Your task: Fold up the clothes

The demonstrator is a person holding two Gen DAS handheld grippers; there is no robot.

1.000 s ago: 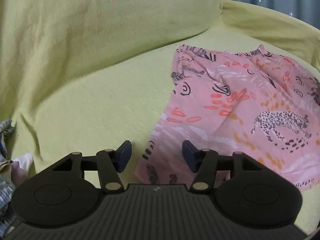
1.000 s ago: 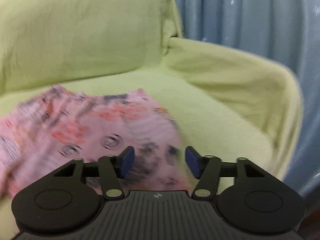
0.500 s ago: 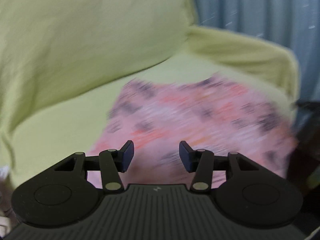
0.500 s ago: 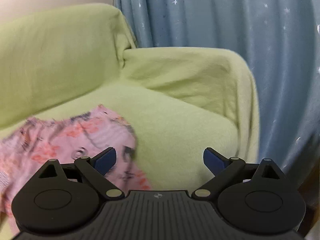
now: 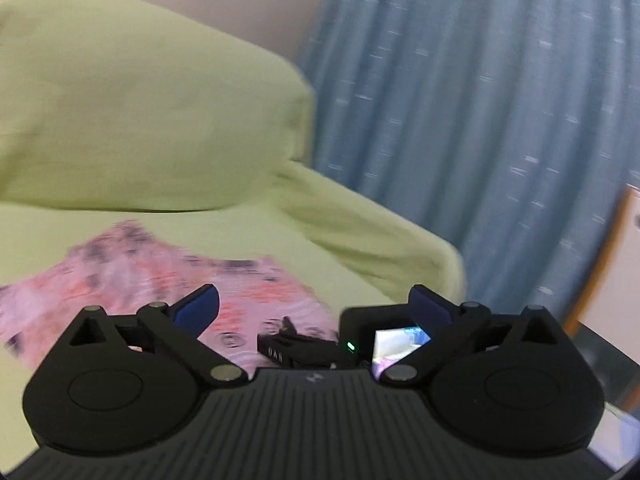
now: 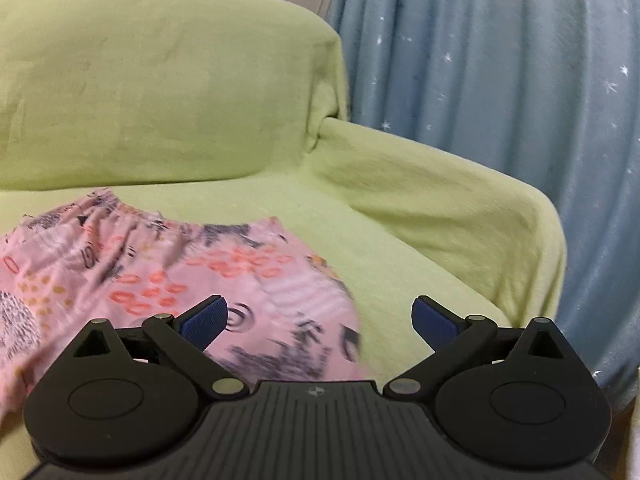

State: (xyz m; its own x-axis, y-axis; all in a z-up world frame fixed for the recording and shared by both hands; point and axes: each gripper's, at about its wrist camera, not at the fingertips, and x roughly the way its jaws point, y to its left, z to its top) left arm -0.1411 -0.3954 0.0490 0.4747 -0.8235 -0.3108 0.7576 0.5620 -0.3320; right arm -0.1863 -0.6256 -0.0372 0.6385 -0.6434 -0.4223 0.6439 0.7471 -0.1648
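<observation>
A pink patterned garment [image 6: 168,276] lies flat on the seat of a yellow-green covered sofa [image 6: 168,92]. It also shows, blurred, in the left wrist view [image 5: 160,276]. My right gripper [image 6: 320,318] is open wide and empty, held above the garment's right edge. My left gripper [image 5: 316,312] is open wide and empty, raised above the garment's near right part. Between its fingers I see the black body of the other gripper [image 5: 312,350] with a small green light.
The sofa's right armrest [image 6: 448,216] rises beside the seat. A blue star-patterned curtain [image 6: 500,80] hangs behind and to the right. A wooden-edged pale panel [image 5: 616,264] stands at the far right in the left wrist view.
Both grippers opened wider. The left gripper swung right and lifted away from the garment's left edge. The right view swung back left over the garment.
</observation>
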